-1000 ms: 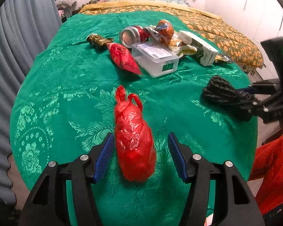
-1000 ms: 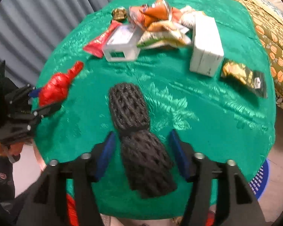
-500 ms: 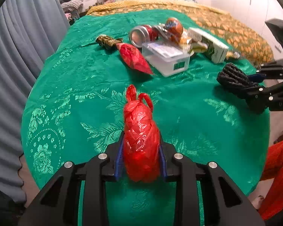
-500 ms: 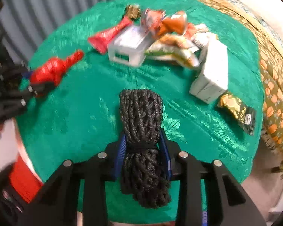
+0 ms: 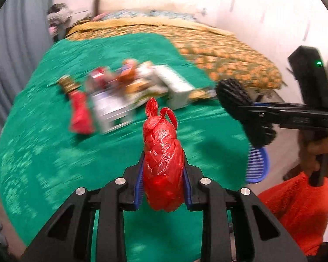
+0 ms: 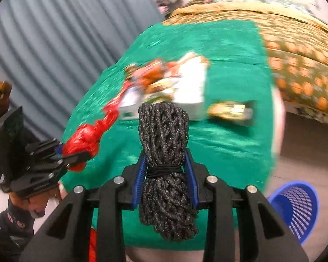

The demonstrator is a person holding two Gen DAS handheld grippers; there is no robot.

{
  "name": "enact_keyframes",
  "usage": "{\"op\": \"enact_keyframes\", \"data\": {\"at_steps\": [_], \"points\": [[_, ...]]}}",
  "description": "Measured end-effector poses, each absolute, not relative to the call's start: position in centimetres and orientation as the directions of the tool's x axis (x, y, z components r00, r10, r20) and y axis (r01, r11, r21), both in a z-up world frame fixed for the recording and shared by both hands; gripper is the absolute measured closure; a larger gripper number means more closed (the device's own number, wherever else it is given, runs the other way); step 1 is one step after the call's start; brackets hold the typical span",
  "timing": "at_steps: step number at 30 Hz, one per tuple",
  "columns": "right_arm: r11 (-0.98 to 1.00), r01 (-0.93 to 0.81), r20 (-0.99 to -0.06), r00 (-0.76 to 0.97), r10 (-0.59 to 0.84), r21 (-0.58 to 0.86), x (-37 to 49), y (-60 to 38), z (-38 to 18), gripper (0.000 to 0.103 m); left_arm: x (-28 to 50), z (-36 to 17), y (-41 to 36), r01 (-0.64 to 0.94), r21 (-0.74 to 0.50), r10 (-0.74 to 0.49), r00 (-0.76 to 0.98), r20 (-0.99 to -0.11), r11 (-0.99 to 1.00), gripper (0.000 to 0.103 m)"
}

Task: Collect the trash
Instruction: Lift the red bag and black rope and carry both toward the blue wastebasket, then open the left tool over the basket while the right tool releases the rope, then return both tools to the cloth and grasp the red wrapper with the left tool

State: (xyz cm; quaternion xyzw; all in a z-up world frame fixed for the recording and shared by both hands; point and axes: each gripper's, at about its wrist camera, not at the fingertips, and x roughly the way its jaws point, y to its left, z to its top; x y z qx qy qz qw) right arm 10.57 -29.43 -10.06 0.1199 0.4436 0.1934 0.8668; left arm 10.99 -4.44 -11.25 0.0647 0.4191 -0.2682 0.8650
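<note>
My left gripper point(image 5: 163, 174) is shut on a knotted red plastic bag point(image 5: 161, 163), which hangs clear above the green bedspread point(image 5: 43, 144). My right gripper point(image 6: 166, 174) is shut on a black rope bundle point(image 6: 164, 144) tied with a black band, also lifted off the cloth. In the left wrist view the right gripper point(image 5: 247, 109) shows at the right with the bundle point(image 5: 236, 96), held by a hand point(image 5: 317, 152). In the right wrist view the left gripper point(image 6: 70, 152) shows at the left with the red bag point(image 6: 85, 137).
A blurred heap of trash point(image 5: 129, 87) lies further back on the spread: a red wrapper point(image 5: 79, 115), a clear box, a white carton point(image 6: 190, 87), a gold packet point(image 6: 229, 110). A blue basket point(image 6: 295, 205) stands on the floor at right. Grey curtain point(image 6: 43, 43) at left.
Both grippers closed on their items, the left on the red bag and the right on the rope bundle, then lifted them off the bedspread and drew back from the trash heap.
</note>
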Motion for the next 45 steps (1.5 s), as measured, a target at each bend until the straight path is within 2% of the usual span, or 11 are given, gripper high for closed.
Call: {"op": "enact_keyframes", "data": {"at_steps": [7,15,27,28,30,31,34,37,39,41,45], "points": [[0.95,-0.012,-0.751,0.608,0.256,0.313,8.4,-41.2,-11.9,0.07,9.8,-11.2,-16.2,0.654,-0.186,-0.532,0.381,-0.756,0.733,0.075],[0.943,0.217,-0.809,0.582,0.082,0.251,5.9,-51.6,-18.7,0.07,7.6,-14.8,-29.6,0.756,-0.225,-0.58,0.24,-0.779,0.615,0.075],[0.877,0.342,-0.841,0.529,0.116,0.336,4.7,-57.8,-24.4,0.066,9.2,-25.2,-39.8,0.745,-0.26,-0.534,0.15,-0.832,0.614,0.072],[0.873,0.352,-0.842,0.527,0.115,0.339,4.8,-58.0,-24.6,0.063,9.4,-25.8,-40.3,0.746,-0.259,-0.535,0.152,-0.831,0.614,0.066],[0.864,0.371,-0.845,0.524,0.108,0.341,4.7,-58.4,-24.8,0.036,9.6,-26.9,-41.1,0.754,-0.255,-0.541,0.155,-0.827,0.605,0.045],[0.858,0.381,-0.844,0.526,0.105,0.344,4.5,-58.6,-24.9,0.036,9.8,-27.4,-41.6,0.755,-0.244,-0.536,0.165,-0.828,0.608,0.036],[0.845,0.399,-0.839,0.534,0.101,0.355,4.2,-59.3,-24.7,0.036,9.8,-27.9,-42.0,0.758,-0.232,-0.528,0.172,-0.831,0.61,0.034],[0.848,0.405,-0.83,0.553,0.069,0.341,3.9,-59.4,-23.8,0.035,9.4,-26.7,-41.5,0.762,-0.238,-0.559,0.189,-0.808,0.602,0.021],[0.859,0.405,-0.824,0.566,0.032,0.312,3.7,-59.1,-22.8,0.026,8.6,-24.9,-40.6,0.766,-0.226,-0.585,0.229,-0.778,0.602,0.013],[0.875,0.397,-0.805,0.593,-0.013,0.278,3.5,-58.5,-21.2,0.022,7.7,-23.0,-39.7,0.773,-0.22,-0.616,0.263,-0.743,0.595,0.005],[0.906,0.372,-0.736,0.667,-0.112,0.2,3.1,-56.6,-17.5,0.015,5.9,-19.3,-37.2,0.774,-0.182,-0.642,0.341,-0.687,0.606,0.005]]}}
